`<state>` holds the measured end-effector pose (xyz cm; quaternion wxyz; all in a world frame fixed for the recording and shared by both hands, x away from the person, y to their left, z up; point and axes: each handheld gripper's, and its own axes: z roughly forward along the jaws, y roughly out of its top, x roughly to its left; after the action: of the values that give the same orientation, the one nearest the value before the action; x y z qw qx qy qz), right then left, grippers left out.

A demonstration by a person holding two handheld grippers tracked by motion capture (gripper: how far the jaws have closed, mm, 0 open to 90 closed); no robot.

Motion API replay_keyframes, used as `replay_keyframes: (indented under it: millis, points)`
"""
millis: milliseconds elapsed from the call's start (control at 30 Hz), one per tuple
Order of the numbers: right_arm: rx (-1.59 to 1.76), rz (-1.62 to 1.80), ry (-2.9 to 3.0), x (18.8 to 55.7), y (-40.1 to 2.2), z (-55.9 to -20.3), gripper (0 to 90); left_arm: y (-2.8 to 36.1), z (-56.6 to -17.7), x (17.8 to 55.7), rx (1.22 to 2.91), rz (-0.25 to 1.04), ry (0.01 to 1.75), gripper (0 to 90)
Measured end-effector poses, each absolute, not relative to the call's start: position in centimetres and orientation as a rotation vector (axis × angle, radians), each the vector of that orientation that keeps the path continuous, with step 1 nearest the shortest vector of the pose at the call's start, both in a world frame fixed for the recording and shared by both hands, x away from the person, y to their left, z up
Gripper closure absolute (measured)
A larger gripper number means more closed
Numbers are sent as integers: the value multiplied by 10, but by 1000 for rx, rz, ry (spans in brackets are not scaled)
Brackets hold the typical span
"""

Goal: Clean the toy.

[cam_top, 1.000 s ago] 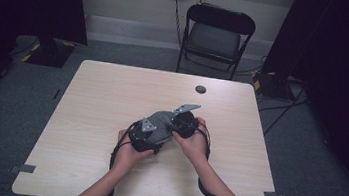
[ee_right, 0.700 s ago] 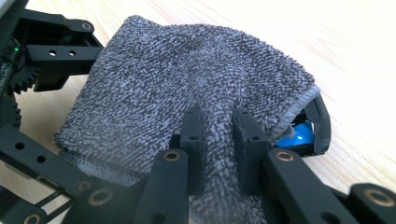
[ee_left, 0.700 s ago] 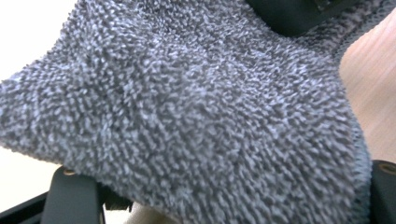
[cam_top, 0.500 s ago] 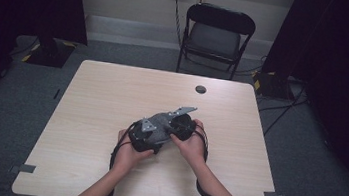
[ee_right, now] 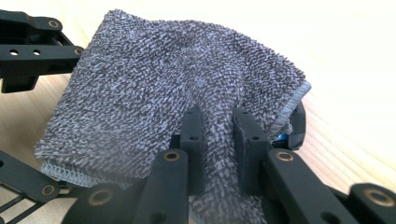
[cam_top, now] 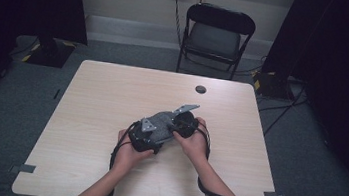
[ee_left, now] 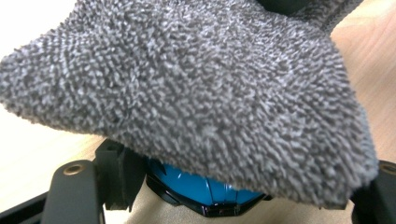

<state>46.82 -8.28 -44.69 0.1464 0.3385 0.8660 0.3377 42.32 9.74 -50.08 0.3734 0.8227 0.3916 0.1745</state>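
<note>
Spreading wide around the work, the pale wooden table (cam_top: 89, 118) has bare room to every edge; mid-table lies the grey terry cloth (cam_top: 162, 122) over a blue-and-black object (ee_left: 201, 189). Right gripper (ee_right: 218, 135) pinches a cloth fold; left gripper (cam_top: 147, 134) jaws stand apart beneath it

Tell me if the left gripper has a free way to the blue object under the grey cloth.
Probably not: the grey terry cloth drapes over the blue object, and the left gripper would meet cloth first.
</note>
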Motion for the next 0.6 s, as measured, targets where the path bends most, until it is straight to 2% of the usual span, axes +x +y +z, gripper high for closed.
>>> replay_keyframes:
  millis: [600]
  points:
    - [1046,943,2453,481,-99,-444,764,97,-501,423,2107,447,1003,256]
